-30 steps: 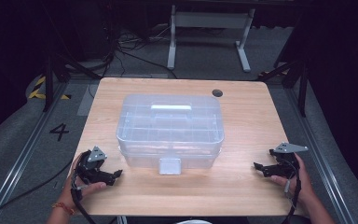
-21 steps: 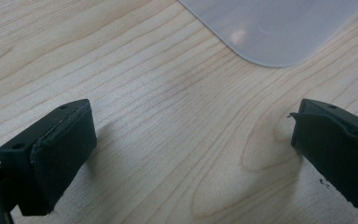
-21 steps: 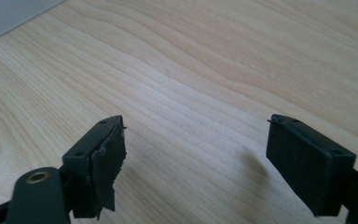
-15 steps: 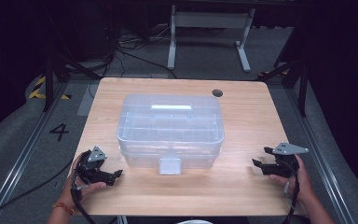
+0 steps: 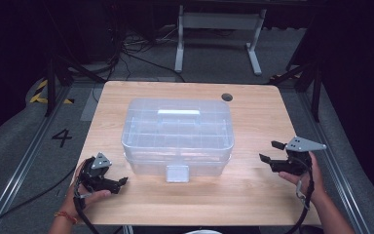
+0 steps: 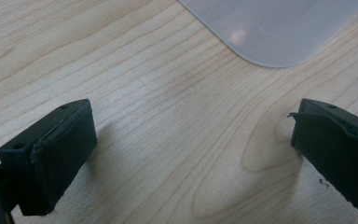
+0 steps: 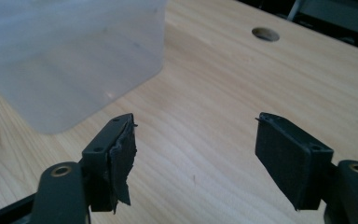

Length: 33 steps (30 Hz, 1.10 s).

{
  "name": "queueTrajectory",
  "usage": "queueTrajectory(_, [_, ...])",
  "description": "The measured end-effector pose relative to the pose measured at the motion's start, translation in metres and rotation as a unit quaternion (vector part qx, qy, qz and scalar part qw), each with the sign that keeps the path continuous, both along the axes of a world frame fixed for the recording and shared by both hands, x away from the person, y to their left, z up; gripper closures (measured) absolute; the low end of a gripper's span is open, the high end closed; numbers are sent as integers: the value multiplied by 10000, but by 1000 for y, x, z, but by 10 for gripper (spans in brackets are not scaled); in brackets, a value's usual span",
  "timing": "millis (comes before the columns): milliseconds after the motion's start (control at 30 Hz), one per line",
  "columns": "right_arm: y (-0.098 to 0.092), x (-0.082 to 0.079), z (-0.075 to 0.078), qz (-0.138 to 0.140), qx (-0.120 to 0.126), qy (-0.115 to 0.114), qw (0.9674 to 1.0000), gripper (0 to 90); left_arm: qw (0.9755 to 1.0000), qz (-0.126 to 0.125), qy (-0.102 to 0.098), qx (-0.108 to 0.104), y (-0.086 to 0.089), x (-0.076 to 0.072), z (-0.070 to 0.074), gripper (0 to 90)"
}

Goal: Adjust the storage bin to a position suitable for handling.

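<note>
A clear plastic storage box (image 5: pixel 177 134) with a closed lid, a top handle and a front latch stands in the middle of the wooden table (image 5: pixel 258 122). My left gripper (image 5: pixel 121 181) rests near the front left edge, left of the box, open over bare wood (image 6: pixel 191 144); a corner of the box (image 6: pixel 275 28) lies beyond it. My right gripper (image 5: pixel 269 151) is held a little above the table to the right of the box, pointing at it. Its jaws have just been closing, stand apart and hold nothing (image 7: pixel 196 144). The box's side wall (image 7: pixel 70 60) is ahead on the left.
A round cable hole (image 5: pixel 227 97) sits in the table's far right part, also seen as the hole (image 7: pixel 265 33) in the right gripper view. Bare wood runs along the front and both sides of the box. Dark floor, cables and a white stand lie beyond the table.
My right gripper has lifted off the table and shifted slightly. The left gripper and the box have stayed put.
</note>
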State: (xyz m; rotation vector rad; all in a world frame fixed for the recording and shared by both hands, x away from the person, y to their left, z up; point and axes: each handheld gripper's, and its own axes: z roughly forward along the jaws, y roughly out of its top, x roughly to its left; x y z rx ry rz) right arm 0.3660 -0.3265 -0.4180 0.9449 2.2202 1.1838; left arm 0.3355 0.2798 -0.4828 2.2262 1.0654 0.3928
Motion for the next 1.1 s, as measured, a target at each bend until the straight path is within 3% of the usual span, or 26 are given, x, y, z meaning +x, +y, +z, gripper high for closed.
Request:
queueTrajectory(267, [15, 7, 23, 123, -107, -107, 9998, 295, 10000, -3, 35, -43, 0, 1, 0, 5])
queueTrajectory(500, [28, 16, 40, 273, 7, -264, 9993, 319, 10000, -9, 36, -42, 0, 1, 0, 5])
queueTrajectory(833, [57, 40, 65, 544, 177, -400, 9976, 334, 10000, 3, 41, -46, 0, 1, 0, 5])
queueTrajectory(1000, [71, 43, 76, 733, 89, -505, 9960, 342, 10000, -24, -4, -5, 0, 1, 0, 5])
queueTrajectory(1100, [76, 43, 86, 822, 173, -568, 9948, 353, 10000, -15, 4, -10, 0, 1, 0, 5])
